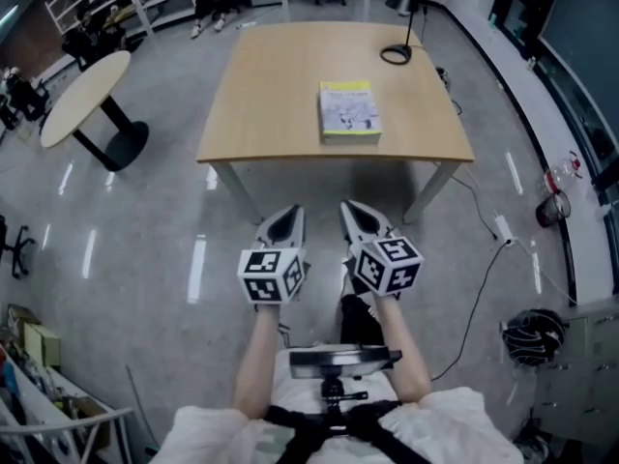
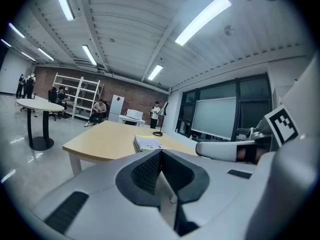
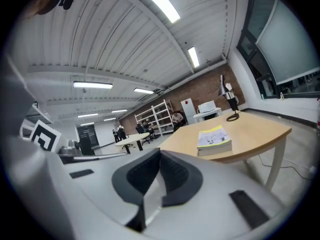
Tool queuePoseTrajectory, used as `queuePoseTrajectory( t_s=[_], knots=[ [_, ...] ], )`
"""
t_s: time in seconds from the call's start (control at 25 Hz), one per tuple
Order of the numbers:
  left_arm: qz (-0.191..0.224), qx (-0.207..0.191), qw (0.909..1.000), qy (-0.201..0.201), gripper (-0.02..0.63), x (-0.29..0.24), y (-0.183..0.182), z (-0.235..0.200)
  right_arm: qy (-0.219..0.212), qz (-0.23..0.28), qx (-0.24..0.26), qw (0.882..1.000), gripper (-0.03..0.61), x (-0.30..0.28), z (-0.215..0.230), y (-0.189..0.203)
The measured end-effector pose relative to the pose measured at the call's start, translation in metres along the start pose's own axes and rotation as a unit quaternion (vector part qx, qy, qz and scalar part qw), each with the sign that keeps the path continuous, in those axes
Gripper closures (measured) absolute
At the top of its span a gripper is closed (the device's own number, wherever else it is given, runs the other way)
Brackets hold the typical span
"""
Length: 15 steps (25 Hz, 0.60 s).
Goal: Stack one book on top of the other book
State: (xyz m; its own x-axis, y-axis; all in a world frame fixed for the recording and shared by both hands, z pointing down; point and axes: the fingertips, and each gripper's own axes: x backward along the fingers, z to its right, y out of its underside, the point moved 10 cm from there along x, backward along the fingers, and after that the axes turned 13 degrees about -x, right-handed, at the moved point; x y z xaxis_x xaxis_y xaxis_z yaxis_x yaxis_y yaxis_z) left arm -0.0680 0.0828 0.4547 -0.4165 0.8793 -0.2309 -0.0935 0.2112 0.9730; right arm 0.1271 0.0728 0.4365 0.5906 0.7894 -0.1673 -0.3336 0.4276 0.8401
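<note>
left tongs (image 1: pixel 285 218) and right tongs (image 1: pixel 356 213) (both pinched together, empty) face pale wooden bench (image 1: pixel 280 114); arriving closed could shove the yellow-white book (image 1: pixel 349 110).

A light wooden table (image 1: pixel 271 104) bears a yellow-covered book (image 1: pixel 349 111) and a black lamp base (image 1: pixel 396 54).

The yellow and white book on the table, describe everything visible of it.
The book lies flat and closed on the light wooden table, toward its near edge, right of middle. Its cover is white with yellow bands and dark drawings. It looks thick, perhaps two stacked. Only the table touches it.
</note>
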Motion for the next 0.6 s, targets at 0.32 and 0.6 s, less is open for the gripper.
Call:
queuePoseTrajectory(
  t_s=[0.32, 0.6],
  knots=[
    [0.020, -0.005, 0.9998, 0.000, 0.595, 0.097, -0.007, 0.038, -0.003, 0.029, 0.018, 0.999, 0.578, 0.092, -0.064, 0.014],
    [0.031, -0.019, 0.9993, 0.001, 0.595, 0.160, -0.009, 0.075, 0.000, 0.056, 0.012, 0.998, 0.578, 0.162, -0.098, 0.034]
  ],
)
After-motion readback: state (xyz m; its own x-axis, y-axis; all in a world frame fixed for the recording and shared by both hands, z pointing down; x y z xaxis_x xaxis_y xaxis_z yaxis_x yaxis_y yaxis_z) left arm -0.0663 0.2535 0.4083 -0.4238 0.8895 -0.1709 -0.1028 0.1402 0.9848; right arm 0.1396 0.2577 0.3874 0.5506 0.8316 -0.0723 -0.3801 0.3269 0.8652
